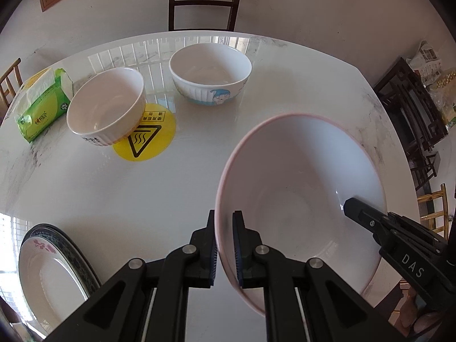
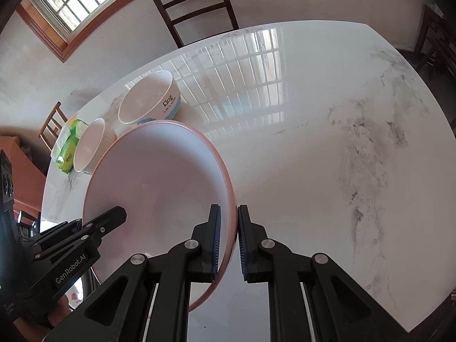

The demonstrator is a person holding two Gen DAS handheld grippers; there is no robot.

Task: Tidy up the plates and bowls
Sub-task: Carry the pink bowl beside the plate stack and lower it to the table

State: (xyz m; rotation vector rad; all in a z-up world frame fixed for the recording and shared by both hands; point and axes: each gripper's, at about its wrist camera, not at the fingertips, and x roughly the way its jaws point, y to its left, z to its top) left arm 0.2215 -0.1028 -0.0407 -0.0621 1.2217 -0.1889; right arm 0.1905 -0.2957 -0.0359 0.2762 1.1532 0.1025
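Observation:
A large pink-rimmed white bowl (image 1: 302, 188) (image 2: 154, 188) hangs above the white table, gripped from both sides. My left gripper (image 1: 225, 222) is shut on its left rim, and my right gripper (image 2: 229, 216) is shut on its right rim. Each gripper shows in the other's view, the right one (image 1: 353, 208) and the left one (image 2: 116, 213) reaching into the bowl. A plain white bowl (image 1: 107, 109) (image 2: 88, 145) rests on a yellow warning sticker (image 1: 145, 135). Behind it stands a white bowl with a cartoon print (image 1: 211, 71) (image 2: 149, 101). Stacked plates (image 1: 48, 273) lie at the near left.
A green tissue pack (image 1: 42, 108) (image 2: 68, 145) lies at the table's far left edge. A dark wooden chair (image 1: 205, 0) (image 2: 193, 2) stands behind the table (image 2: 327, 142). Dark furniture (image 1: 413, 108) is off the table's right side.

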